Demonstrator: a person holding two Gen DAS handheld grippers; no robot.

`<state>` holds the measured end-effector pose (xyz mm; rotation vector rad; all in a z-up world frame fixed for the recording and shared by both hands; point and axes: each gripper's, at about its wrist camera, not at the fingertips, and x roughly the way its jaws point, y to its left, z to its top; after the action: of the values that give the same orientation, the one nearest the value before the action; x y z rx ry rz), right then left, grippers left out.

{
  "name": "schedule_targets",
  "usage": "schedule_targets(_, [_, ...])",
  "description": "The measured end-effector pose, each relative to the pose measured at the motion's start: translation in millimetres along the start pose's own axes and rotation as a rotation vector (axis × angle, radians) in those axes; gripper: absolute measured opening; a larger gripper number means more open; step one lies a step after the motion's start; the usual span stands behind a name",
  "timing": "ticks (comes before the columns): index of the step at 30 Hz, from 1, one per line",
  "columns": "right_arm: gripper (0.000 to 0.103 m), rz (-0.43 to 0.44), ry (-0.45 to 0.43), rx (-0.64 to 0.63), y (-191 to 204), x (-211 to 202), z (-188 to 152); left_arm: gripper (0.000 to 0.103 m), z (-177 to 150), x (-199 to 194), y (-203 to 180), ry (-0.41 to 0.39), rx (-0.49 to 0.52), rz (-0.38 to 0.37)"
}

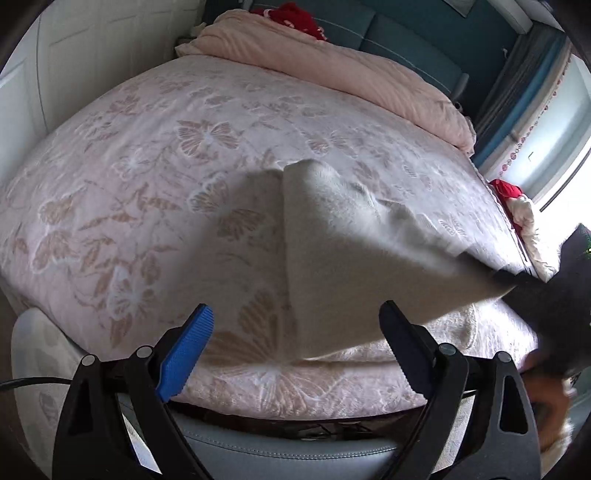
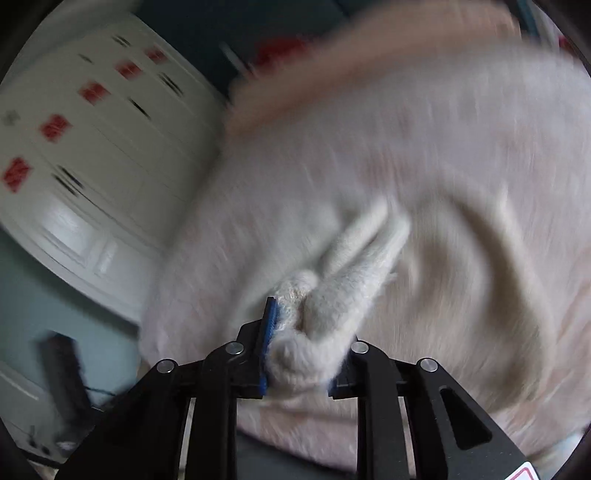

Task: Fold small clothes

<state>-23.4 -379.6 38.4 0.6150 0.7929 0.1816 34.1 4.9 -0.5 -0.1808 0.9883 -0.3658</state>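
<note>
A small cream fleece garment (image 1: 343, 236) hangs stretched above the bed, lifted at its right end. In the left wrist view my left gripper (image 1: 295, 321) is open and empty, its blue-padded fingers (image 1: 188, 350) low at the bed's near edge, the garment just beyond them. My right gripper (image 1: 546, 295) appears there as a dark blur at the right, holding the garment's corner. In the blurred right wrist view my right gripper (image 2: 303, 332) is shut on a bunched fold of the garment (image 2: 332, 280).
The bed (image 1: 147, 192) has a pink butterfly-pattern cover. A peach duvet (image 1: 332, 70) and a red item (image 1: 291, 14) lie at its far end. Red and cream clothes (image 1: 517, 206) lie at the right edge. White wardrobe doors (image 2: 92, 147) stand to the left.
</note>
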Motion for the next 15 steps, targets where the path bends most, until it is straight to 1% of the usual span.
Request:
schedule_targets(2, [0.019, -0.026, -0.062, -0.019, -3, -26, 6, 0.089, -1, 0, -4, 0.004, 0.009, -0.015])
schedule_targets(3, [0.02, -0.066, -0.075, -0.02, -15, -34, 4, 0.09, -3, 3, -6, 0.012, 0.019, -0.019])
schedule_targets(4, [0.021, -0.109, -0.062, -0.01, -31, -34, -2, 0.09, -5, 7, -9, 0.023, 0.032, -0.023])
schedule_targets(5, [0.024, -0.151, -0.022, 0.016, -52, -29, -11, 0.09, -7, 10, -12, 0.032, 0.039, -0.026])
schedule_targets(6, [0.027, -0.198, 0.041, 0.062, -81, -17, -24, 0.09, -10, 16, -16, 0.049, 0.051, -0.029])
schedule_targets(7, [0.029, -0.237, 0.097, 0.091, -102, -6, -36, 0.09, -14, 22, -20, 0.062, 0.062, -0.033])
schedule_targets(8, [0.033, -0.273, 0.143, 0.116, -119, 1, -47, 0.09, -17, 27, -25, 0.076, 0.072, -0.037])
schedule_targets(9, [0.034, -0.269, 0.157, 0.153, -129, 0, -54, 0.09, -19, 29, -28, 0.086, 0.079, -0.039])
schedule_targets(10, [0.037, -0.248, 0.121, 0.175, -129, -10, -53, 0.09, -23, 32, -33, 0.096, 0.093, -0.045])
schedule_targets(11, [0.04, -0.252, 0.071, 0.177, -123, -23, -50, 0.09, -24, 34, -35, 0.099, 0.102, -0.047])
schedule_targets(12, [0.049, -0.269, 0.009, 0.154, -113, -39, -42, 0.09, -27, 34, -40, 0.103, 0.119, -0.049])
schedule_targets(13, [0.061, -0.271, -0.028, 0.127, -105, -49, -36, 0.09, -28, 36, -43, 0.107, 0.132, -0.053])
schedule_targets(14, [0.065, -0.267, -0.058, 0.103, -96, -56, -29, 0.09, -29, 38, -46, 0.114, 0.147, -0.058])
schedule_targets(15, [0.069, -0.247, -0.07, 0.074, -89, -59, -20, 0.09, -31, 41, -51, 0.119, 0.165, -0.061])
